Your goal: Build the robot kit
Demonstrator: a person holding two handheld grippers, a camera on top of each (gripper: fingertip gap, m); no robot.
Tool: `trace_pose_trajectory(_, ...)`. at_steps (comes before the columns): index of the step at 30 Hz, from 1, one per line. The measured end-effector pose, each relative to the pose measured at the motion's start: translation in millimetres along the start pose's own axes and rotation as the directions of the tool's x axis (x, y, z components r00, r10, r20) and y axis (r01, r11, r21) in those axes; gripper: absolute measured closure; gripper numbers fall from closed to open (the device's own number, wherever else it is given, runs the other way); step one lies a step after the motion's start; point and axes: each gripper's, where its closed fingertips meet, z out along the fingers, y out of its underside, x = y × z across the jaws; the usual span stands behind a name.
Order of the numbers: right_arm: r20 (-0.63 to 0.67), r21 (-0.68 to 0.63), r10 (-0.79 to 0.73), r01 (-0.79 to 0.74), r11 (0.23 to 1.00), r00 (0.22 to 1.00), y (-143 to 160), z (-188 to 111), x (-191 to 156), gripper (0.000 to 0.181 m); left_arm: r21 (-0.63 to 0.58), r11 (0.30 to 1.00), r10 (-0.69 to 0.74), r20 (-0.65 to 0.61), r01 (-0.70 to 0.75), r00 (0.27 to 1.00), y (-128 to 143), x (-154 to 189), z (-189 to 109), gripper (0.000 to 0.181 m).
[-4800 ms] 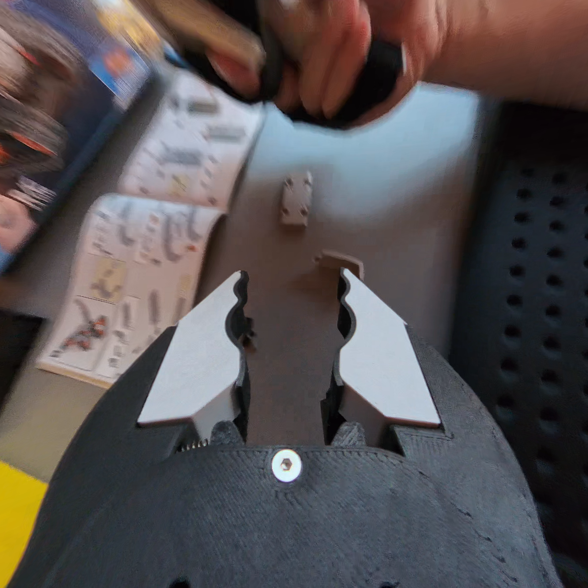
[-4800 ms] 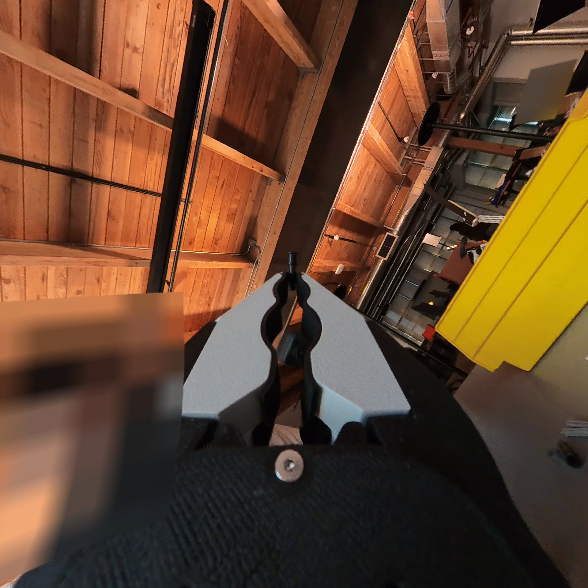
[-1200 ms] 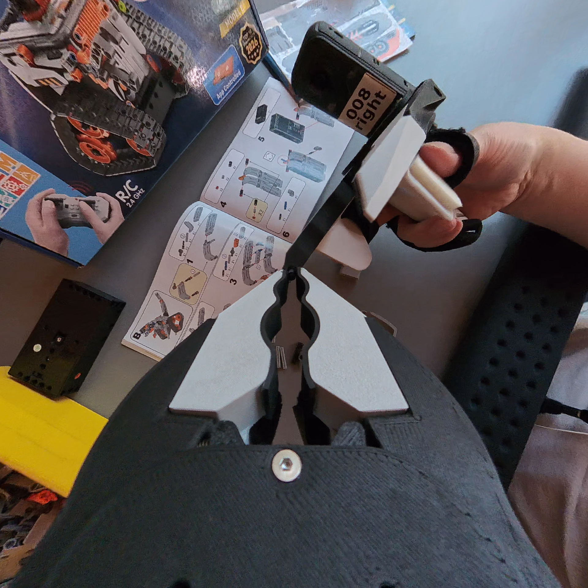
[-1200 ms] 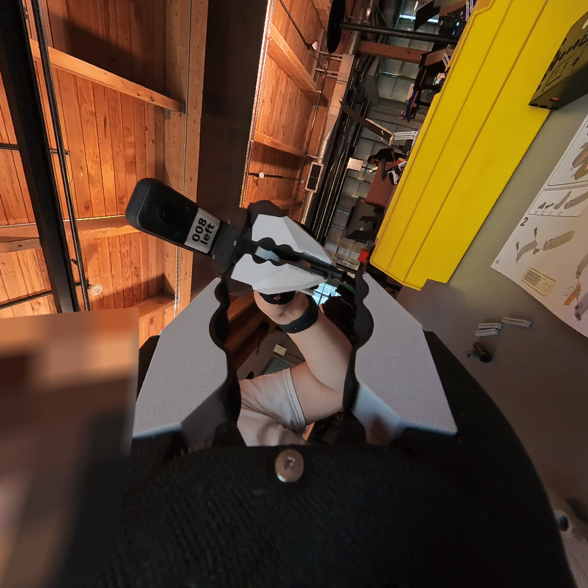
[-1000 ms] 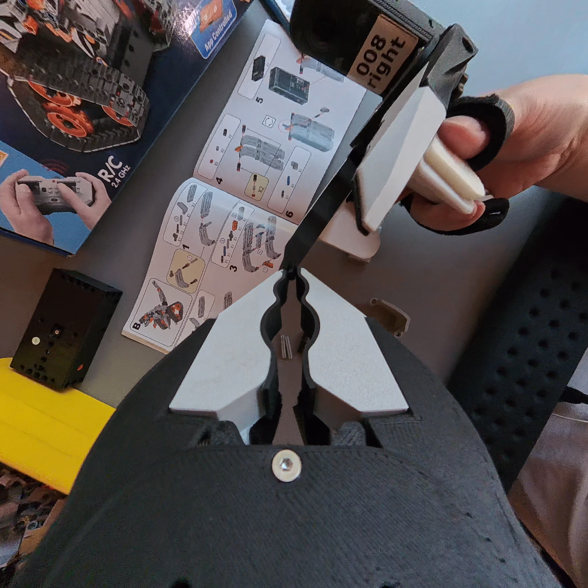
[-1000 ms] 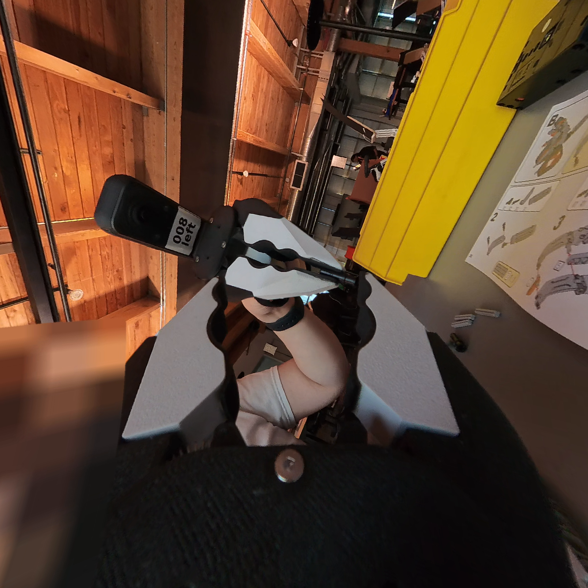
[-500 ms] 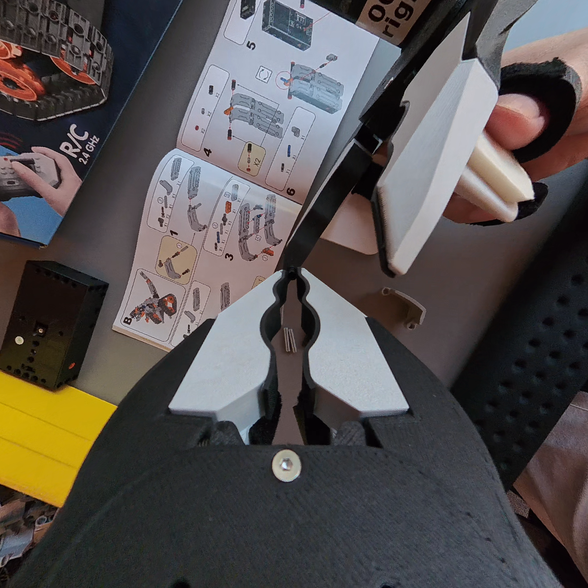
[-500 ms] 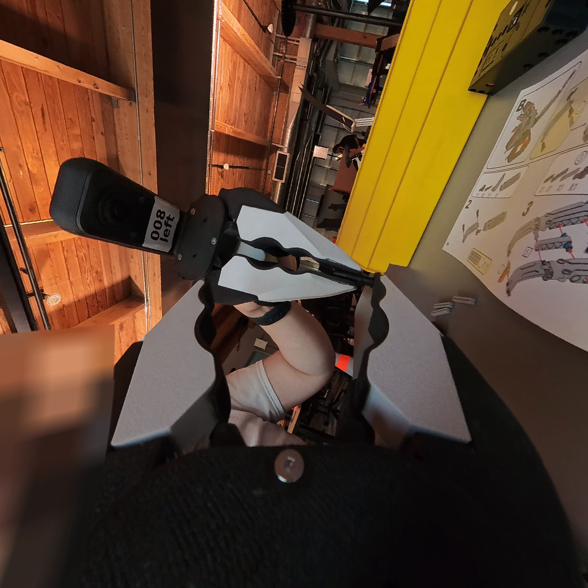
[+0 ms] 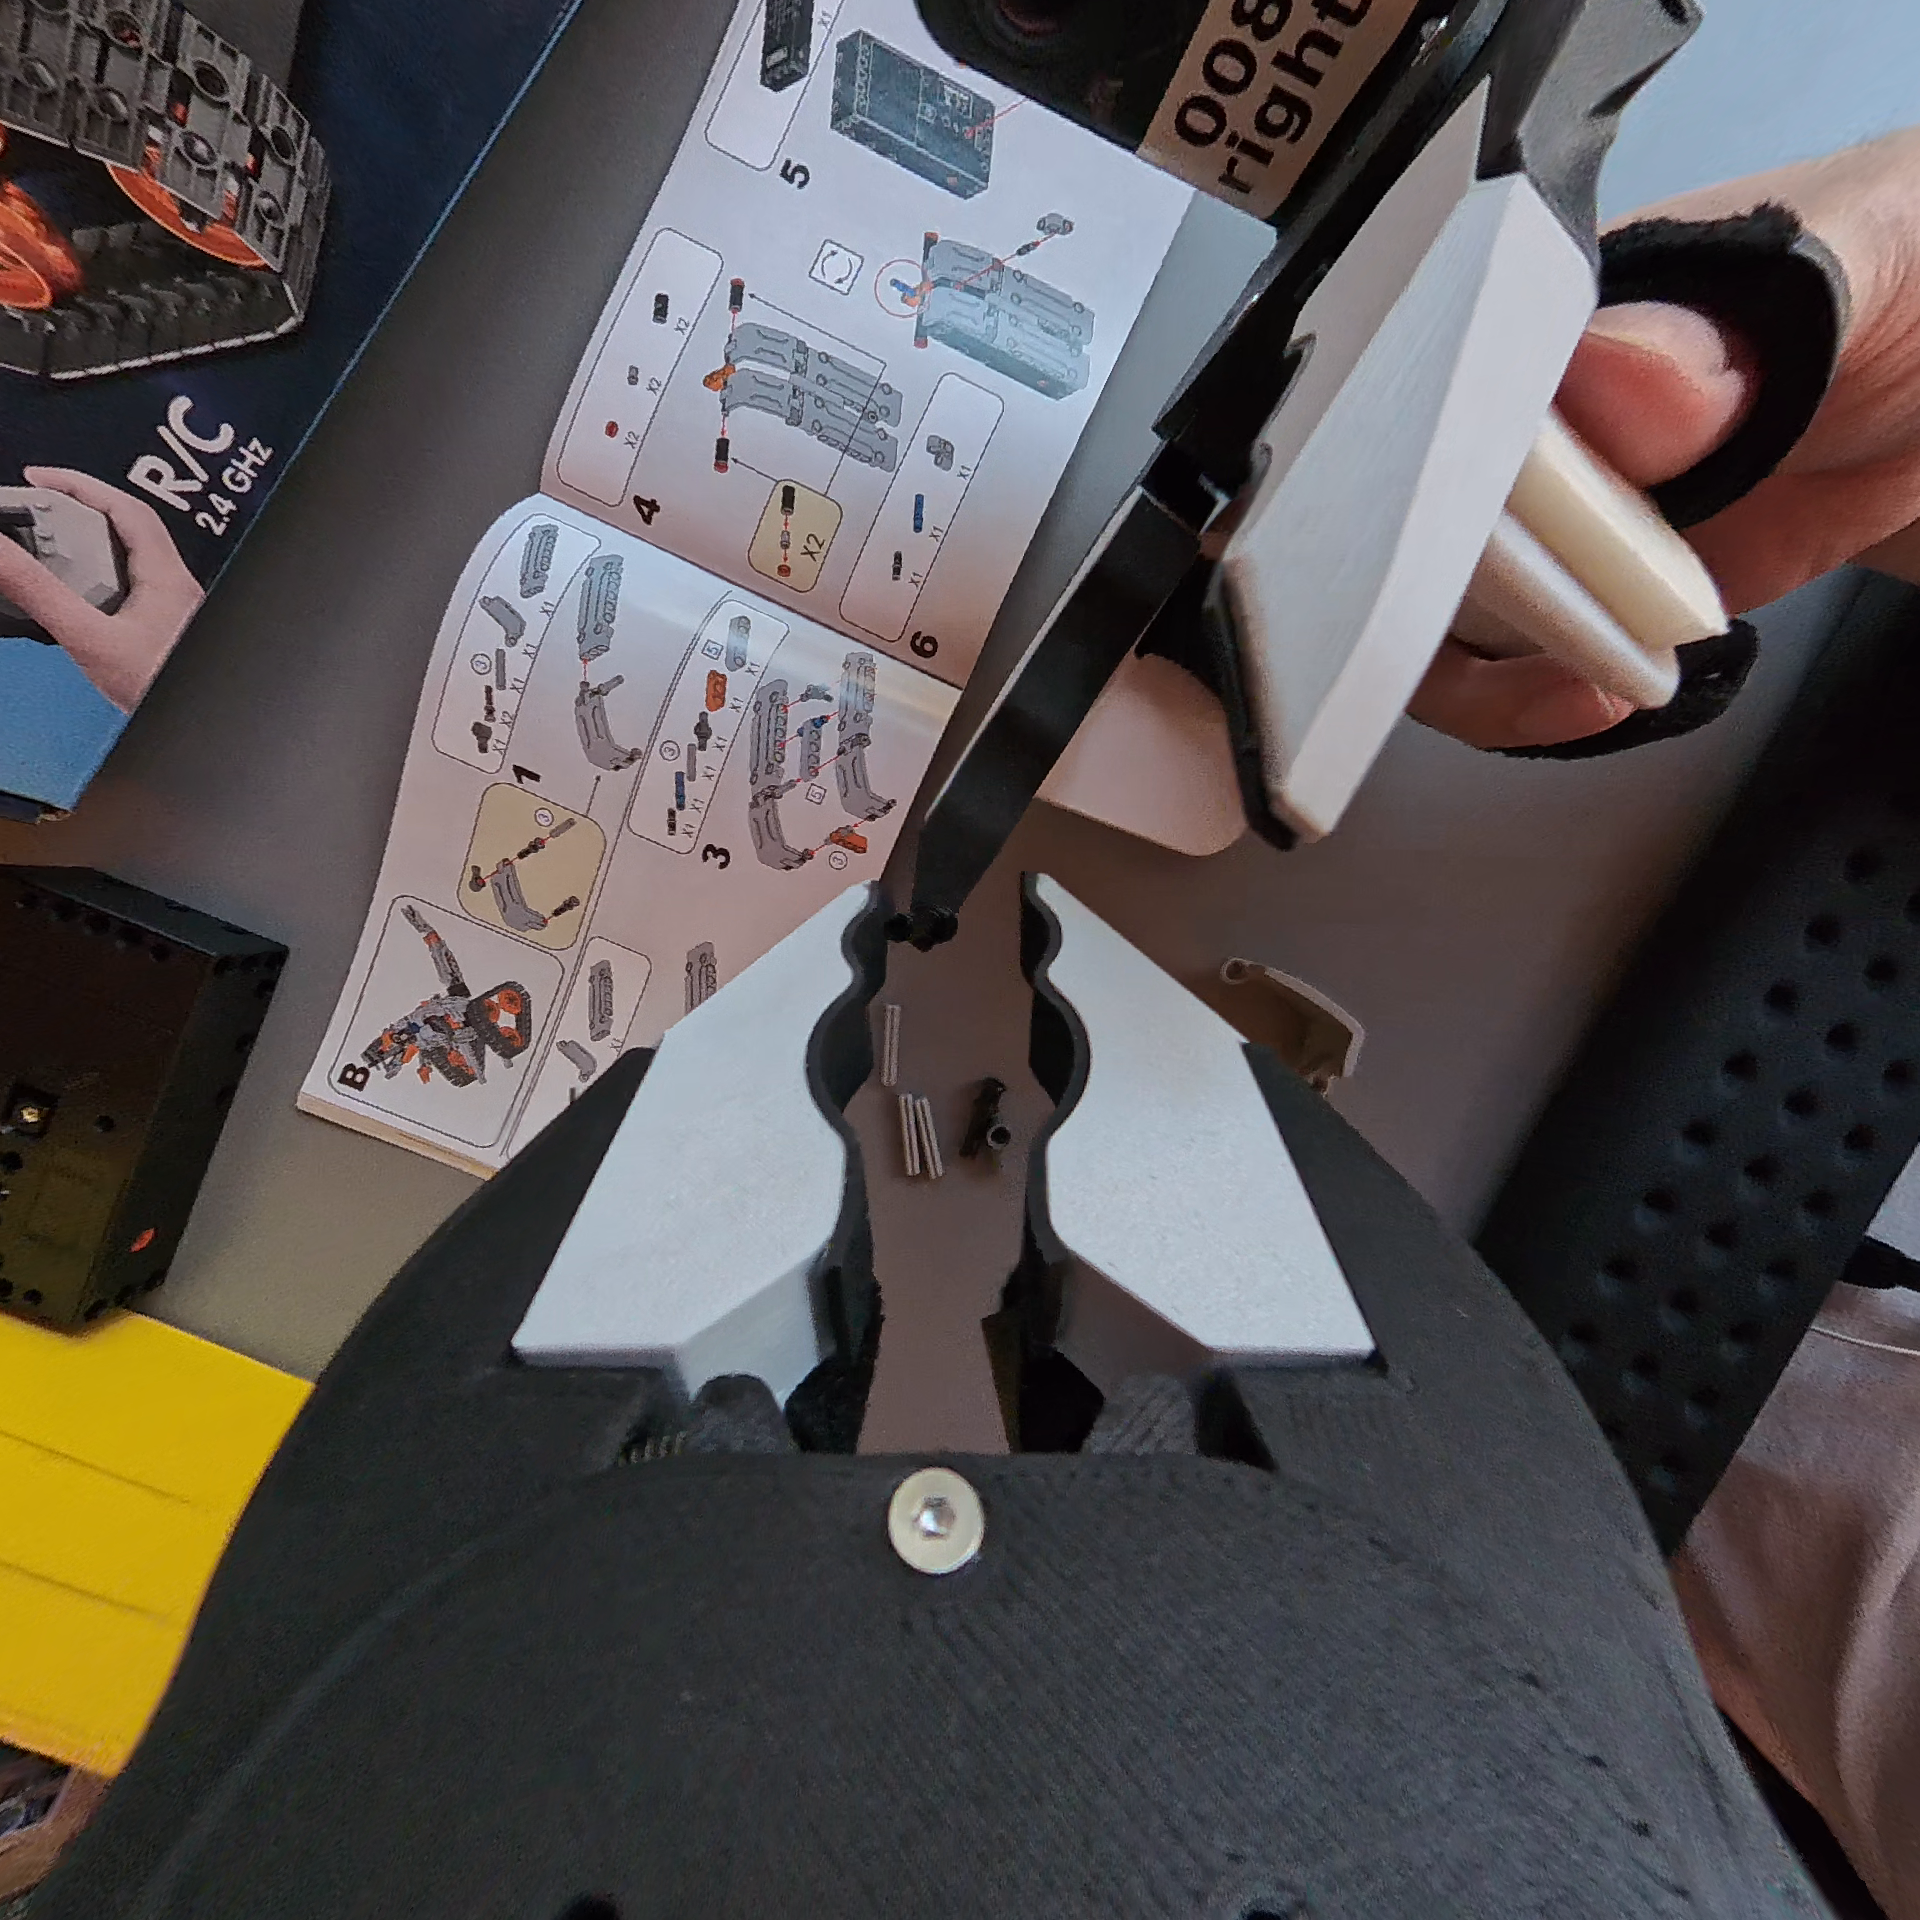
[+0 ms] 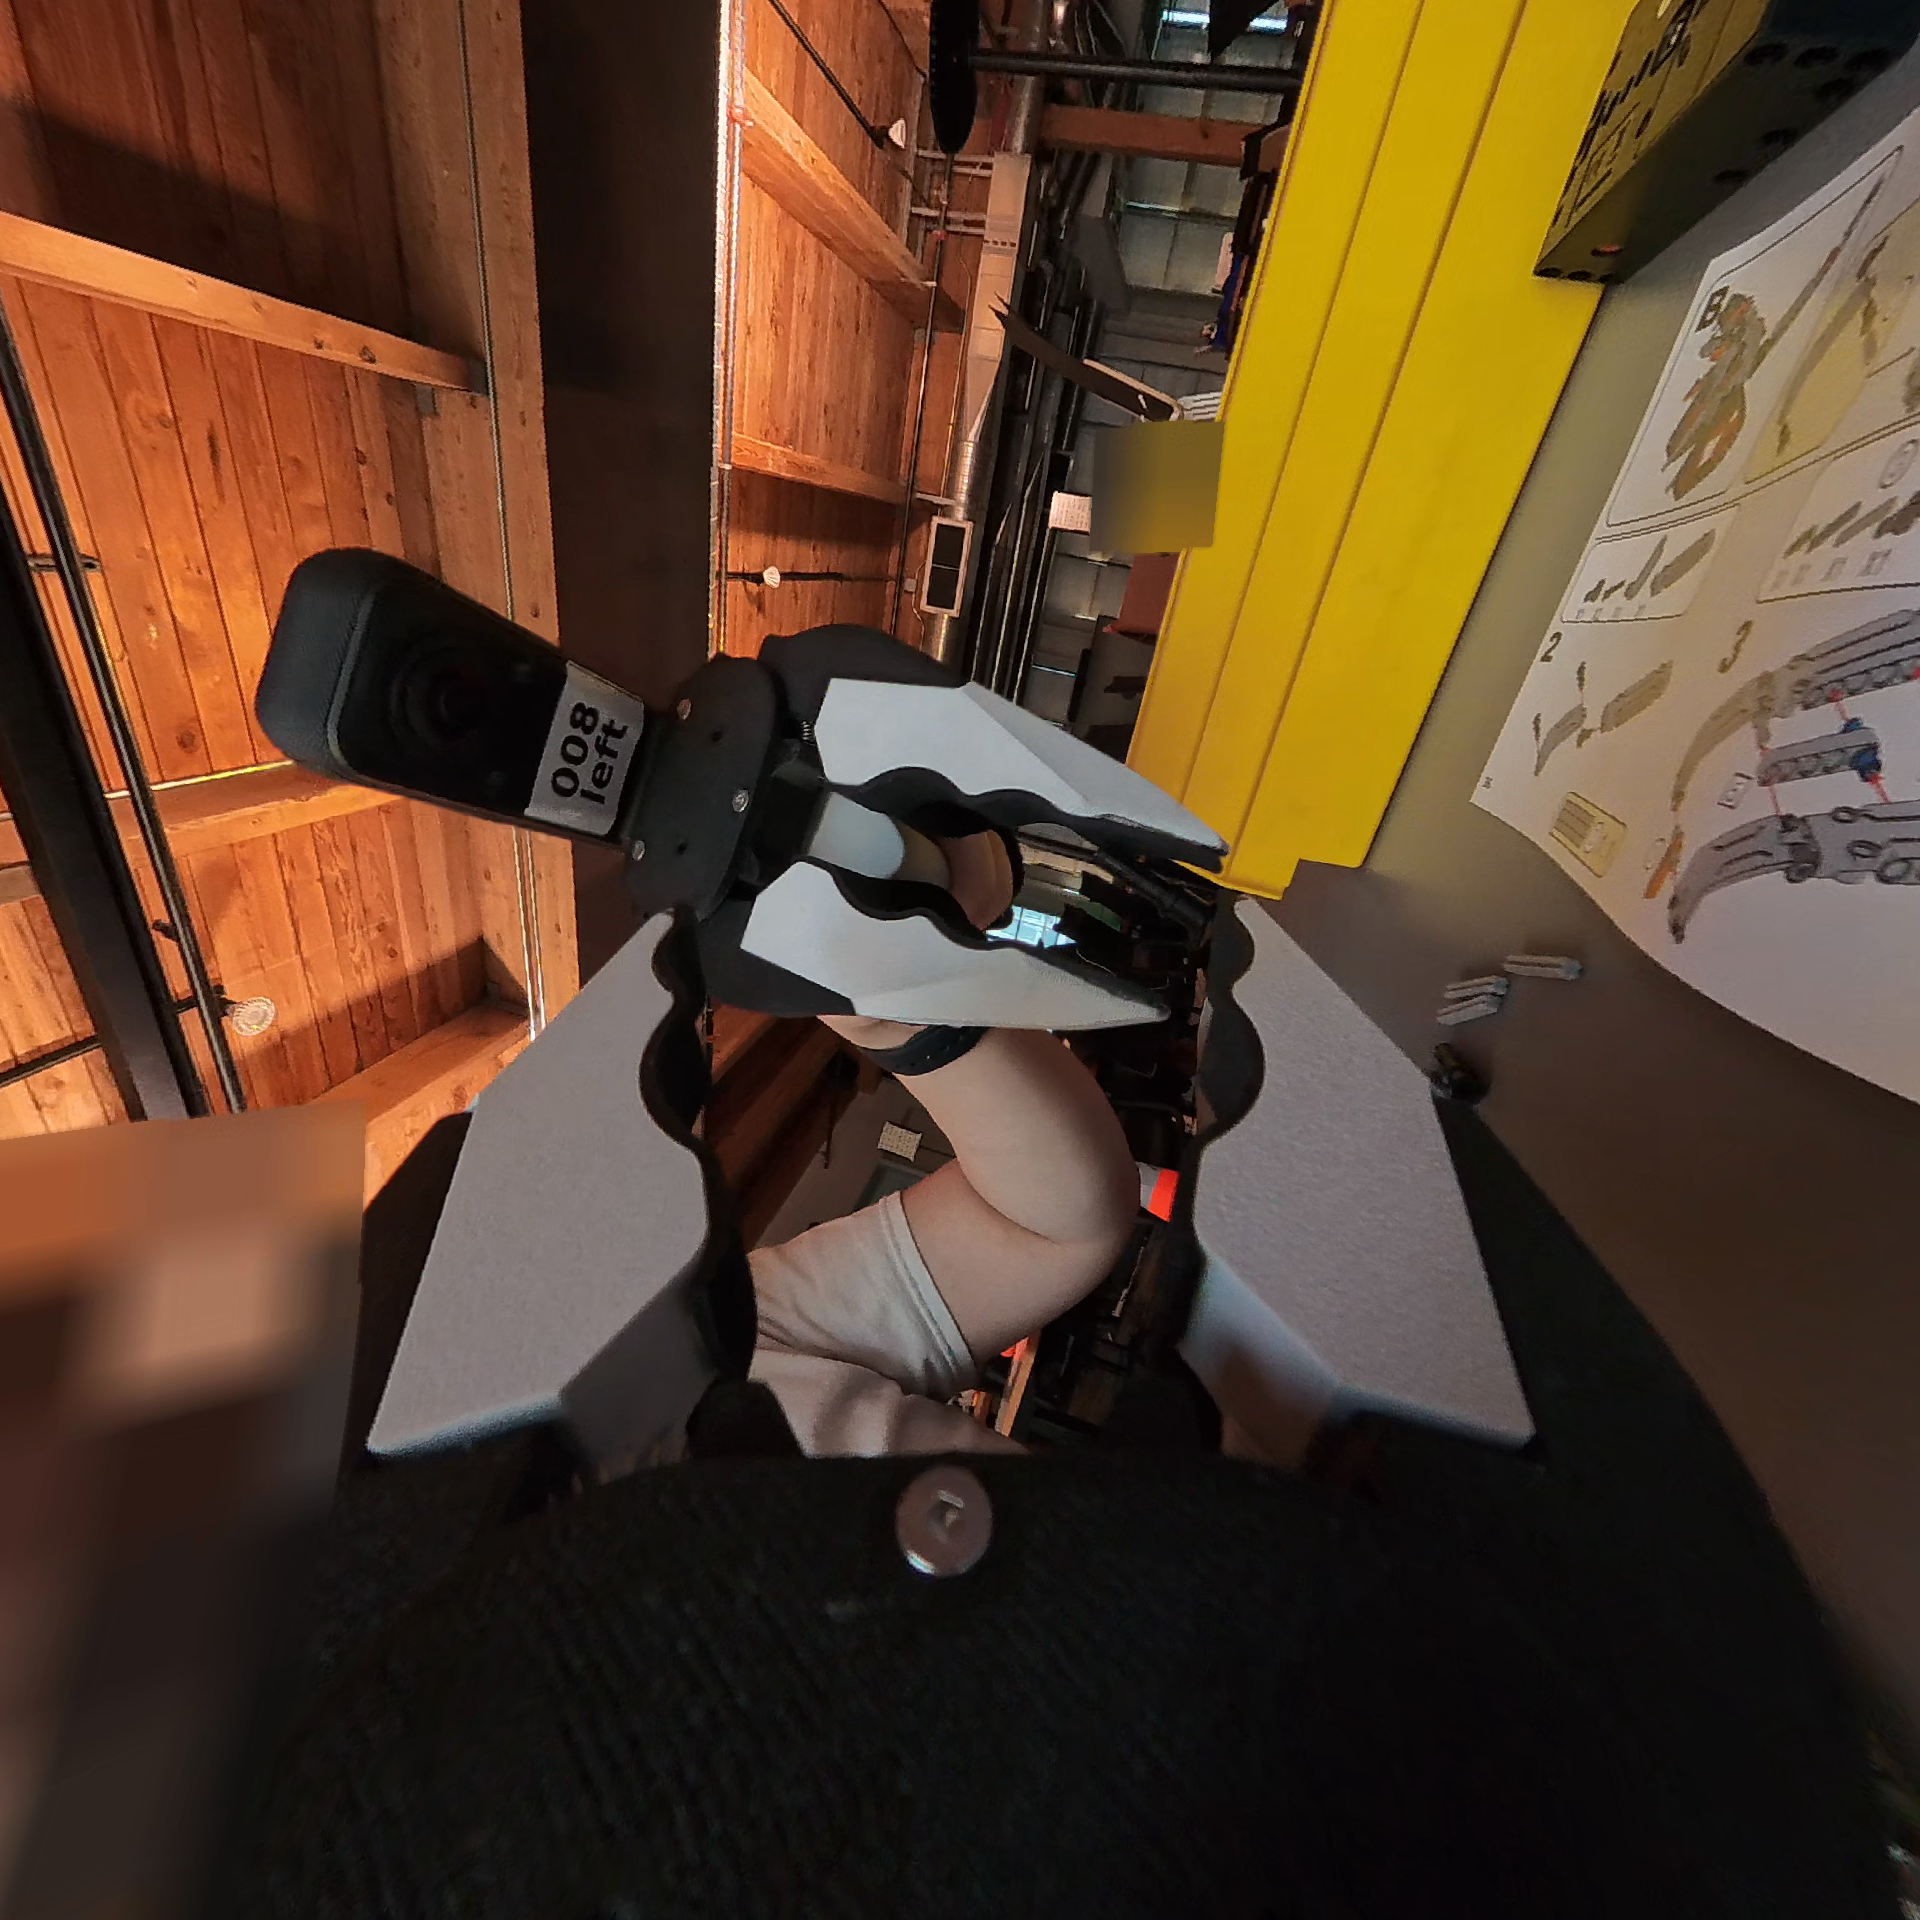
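My left gripper [image 9: 951,904] is open, its grey fingers a short gap apart above the grey table [image 9: 1455,987]. A tiny black pin [image 9: 914,925] sits at its left fingertip, against the tip of one black-padded finger of my right gripper [image 9: 1107,862]; what holds the pin I cannot tell. My right gripper [image 10: 951,925] is open wide and empty, turned sideways, with the left gripper [image 10: 1190,935] between its fingers. Below lie three thin grey axles [image 9: 914,1132] and a black connector [image 9: 982,1117].
An open instruction booklet [image 9: 727,582] lies behind the grippers, a toy box [image 9: 156,260] at far left, a black block [image 9: 94,1091] and yellow bin [image 9: 125,1455] at left. A beige curved part [image 9: 1288,1023] lies right of my fingers; a perforated black surface [image 9: 1714,1039] borders the table. The black connector [image 9: 982,1117] lies around 9 centimetres away from my right fingertips. The right camera catches it too, in the right wrist view [image 10: 1460,1071].
My left gripper, shut on the black pin half a second ago, has opened. The right gripper has come closer and stays open.
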Motion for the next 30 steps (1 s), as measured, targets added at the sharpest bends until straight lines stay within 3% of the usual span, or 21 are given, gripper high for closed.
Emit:
trace_pose_trajectory(12, -0.006, 0.004, 0.002, -0.002, 1.000, 1.000, -0.9, -1.3, 1.3, 0.084, 0.119, 0.992, -0.033, -0.082, 0.043, 0.996, -15.0, 4.9, -14.7, 0.156)
trace_pose_trajectory(19, -0.015, 0.026, 0.009, -0.008, 1.000, 1.000, -6.4, -5.6, 3.5, 0.084, 0.354, 0.925, -0.091, -0.146, 0.138, 0.985, -34.9, 1.0, -61.0, 0.151)
trace_pose_trajectory(22, -0.034, 0.027, 0.002, -0.001, 1.000, 0.999, -7.6, -7.2, 7.6, 0.084, 0.386, 0.908, -0.110, -0.158, 0.164, 0.981, -26.4, 1.2, -70.8, 0.152)
trace_pose_trajectory(27, -0.147, -0.001, -0.164, 0.166, 0.986, 0.975, -15.7, -15.5, 11.9, 0.090, 0.241, 0.963, -0.090, -0.138, 0.121, 0.986, 23.3, 12.0, -30.0, 0.158)
trace_pose_trajectory(30, -0.248, -0.078, -0.343, 0.334, 0.939, 0.906, -22.4, -24.2, 16.8, 0.099, 0.176, 0.983, -0.037, -0.131, 0.060, 0.991, 48.5, 22.6, 7.5, 0.167)
